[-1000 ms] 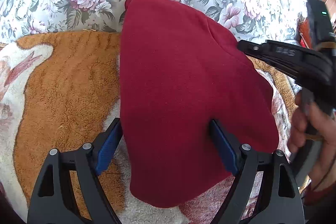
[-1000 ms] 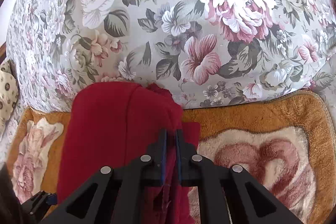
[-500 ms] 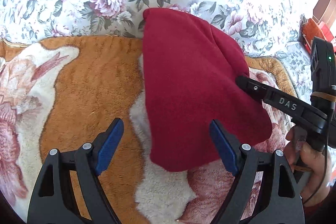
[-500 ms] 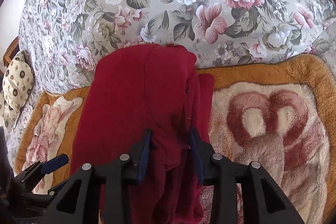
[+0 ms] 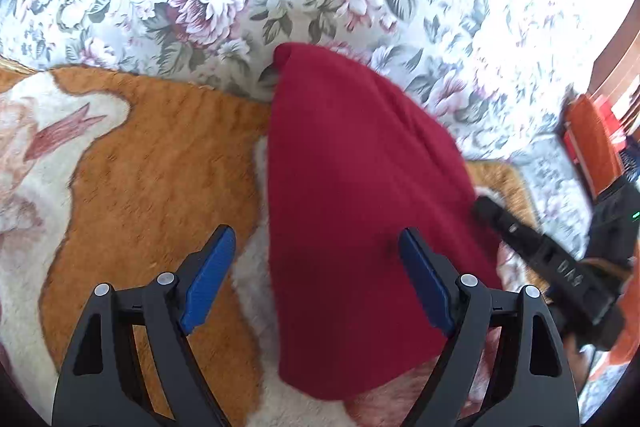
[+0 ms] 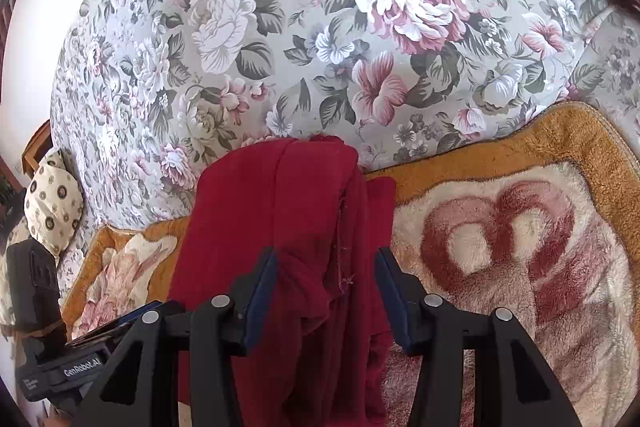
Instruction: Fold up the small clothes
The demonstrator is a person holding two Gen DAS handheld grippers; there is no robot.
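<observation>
While the floral-print upholstery (image 6: 280, 39) fills the background as the largest thing in both views, a plush orange and cream blanket (image 5: 152, 155) with a fuzzy pile and pink motifs spreads below it as the surface for the work. On that blanket lies the dark red garment (image 5: 352, 187), a soft fleecy piece folded into a long, narrow shape, its far end touching the floral fabric and its near end cut off by the frame in the right wrist view, where layered edges and a loose thread show. The left tongs (image 5: 320, 279) stand wide apart, one blue pad over the blanket and the other over the garment, gripping nothing. The right tongs (image 6: 326, 291) are also spread, straddling the garment's bunched folds without pinching them. A spotted cushion (image 6: 54, 203) sits at the far left, partly hidden. Blurred orange objects (image 5: 592, 143) at the right edge are hard to identify.
</observation>
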